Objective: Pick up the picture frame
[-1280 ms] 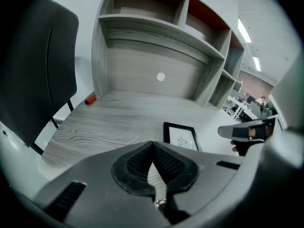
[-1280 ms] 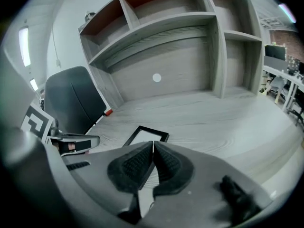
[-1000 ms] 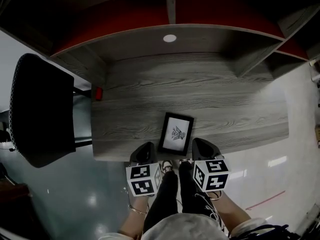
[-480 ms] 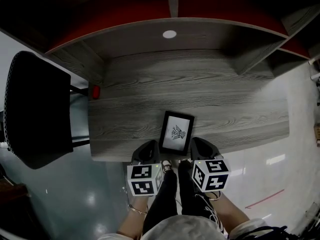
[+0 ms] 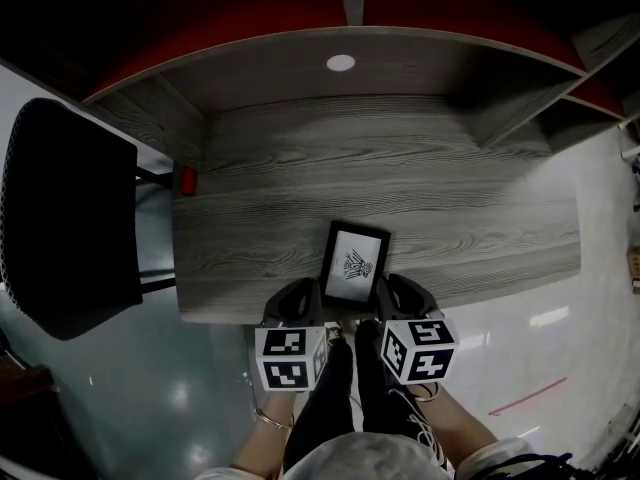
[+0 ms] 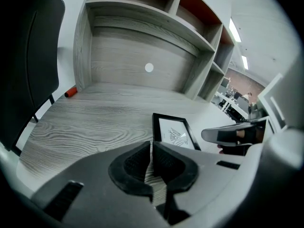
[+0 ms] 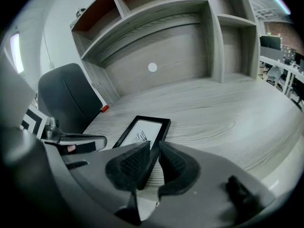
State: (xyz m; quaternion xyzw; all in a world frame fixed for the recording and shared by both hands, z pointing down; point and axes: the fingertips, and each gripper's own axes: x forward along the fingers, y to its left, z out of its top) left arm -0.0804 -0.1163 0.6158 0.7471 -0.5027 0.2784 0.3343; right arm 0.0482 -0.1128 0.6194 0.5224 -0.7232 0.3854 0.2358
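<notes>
Two grippers sit at the near edge of the grey wood-grain desk [image 5: 300,188], one either side of the black rectangular picture frame [image 5: 353,265], which lies flat on the desk close to that near edge (line drawing facing up). Your left gripper [image 6: 151,147] is clenched on nothing. Your right gripper [image 7: 154,149] is parted a little, the frame's right rail showing in the gap, not gripped.

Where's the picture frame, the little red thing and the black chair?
picture frame [image 5: 354,265], head view, on the white picture in its middle.
red thing [image 5: 187,180], head view, on its middle.
black chair [image 5: 60,218], head view, on its dark mesh surface.
</notes>
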